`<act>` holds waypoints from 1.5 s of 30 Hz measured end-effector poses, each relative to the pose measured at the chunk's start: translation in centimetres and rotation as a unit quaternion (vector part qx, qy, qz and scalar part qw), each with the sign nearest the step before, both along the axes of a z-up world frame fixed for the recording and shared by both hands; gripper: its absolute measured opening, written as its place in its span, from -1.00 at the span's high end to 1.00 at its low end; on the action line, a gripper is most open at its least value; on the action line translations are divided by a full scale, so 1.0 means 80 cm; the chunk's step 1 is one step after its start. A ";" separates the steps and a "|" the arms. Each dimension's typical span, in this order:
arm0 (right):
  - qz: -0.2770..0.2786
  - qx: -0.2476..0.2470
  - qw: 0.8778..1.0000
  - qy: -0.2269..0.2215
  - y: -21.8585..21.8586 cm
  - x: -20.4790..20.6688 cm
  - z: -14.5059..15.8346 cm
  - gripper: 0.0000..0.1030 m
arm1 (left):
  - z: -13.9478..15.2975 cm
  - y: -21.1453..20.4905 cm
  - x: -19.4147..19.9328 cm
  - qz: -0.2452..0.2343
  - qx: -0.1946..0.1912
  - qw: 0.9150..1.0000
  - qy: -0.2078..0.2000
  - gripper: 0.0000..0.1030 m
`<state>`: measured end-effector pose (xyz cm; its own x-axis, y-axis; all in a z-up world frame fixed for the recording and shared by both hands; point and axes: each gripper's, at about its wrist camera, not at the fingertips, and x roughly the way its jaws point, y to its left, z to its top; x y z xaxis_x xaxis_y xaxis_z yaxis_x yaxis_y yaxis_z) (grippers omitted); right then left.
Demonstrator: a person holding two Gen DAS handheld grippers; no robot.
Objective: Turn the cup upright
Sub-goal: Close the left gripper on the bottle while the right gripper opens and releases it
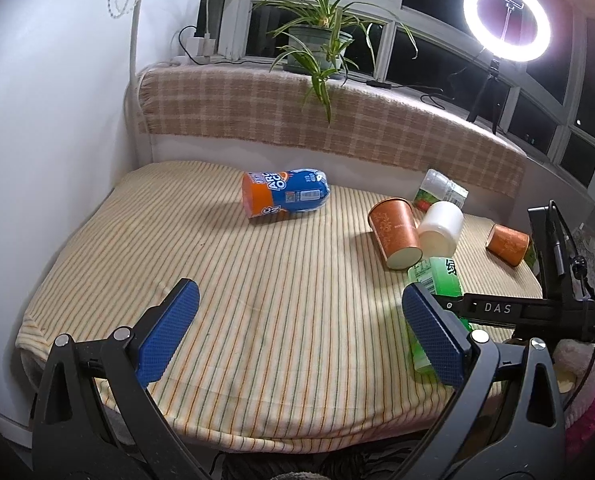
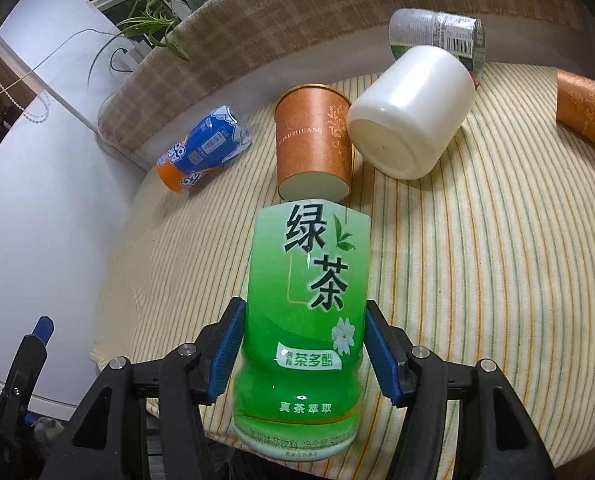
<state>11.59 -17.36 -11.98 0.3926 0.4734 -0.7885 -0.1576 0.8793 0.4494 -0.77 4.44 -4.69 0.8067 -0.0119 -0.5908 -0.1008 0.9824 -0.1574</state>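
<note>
A green tea cup (image 2: 305, 320) lies on its side on the striped cloth, and my right gripper (image 2: 303, 350) is shut on it, blue pads on both flanks. The same green cup (image 1: 437, 280) shows in the left wrist view, partly hidden by my left gripper's right finger (image 1: 433, 332). My left gripper (image 1: 297, 332) is open and empty above the front of the cloth. An orange paper cup (image 1: 395, 232) (image 2: 313, 148) and a white cup (image 1: 441, 226) (image 2: 411, 112) lie tipped just beyond the green cup.
A blue-orange cup (image 1: 283, 196) (image 2: 203, 150) lies at the back left. A second orange cup (image 1: 507, 244) (image 2: 589, 114) and a clear labelled cup (image 1: 441, 192) (image 2: 437, 32) lie at the right. A checked cushion (image 1: 337, 120), a potted plant (image 1: 317, 46) and a ring light (image 1: 507, 18) stand behind.
</note>
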 end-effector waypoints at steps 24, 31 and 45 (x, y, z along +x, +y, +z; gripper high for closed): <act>-0.111 -0.019 0.991 -0.068 -0.133 -0.097 0.043 -0.55 | -0.045 -0.047 0.119 -0.174 -0.203 0.951 0.156 -0.89; -0.138 -0.010 0.989 -0.048 -0.162 -0.106 0.028 -0.55 | -0.074 -0.069 0.161 -0.196 -0.250 0.924 0.215 -0.80; -0.158 -0.005 0.987 -0.037 -0.182 -0.114 0.019 -0.55 | -0.119 -0.107 0.207 -0.209 -0.290 0.890 0.283 -0.63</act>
<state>2.47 -31.92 -10.48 0.5768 0.3112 -0.7553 0.0925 0.8938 0.4388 15.82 -4.09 -14.18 0.2359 -0.6760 -0.6982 0.0296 0.7231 -0.6901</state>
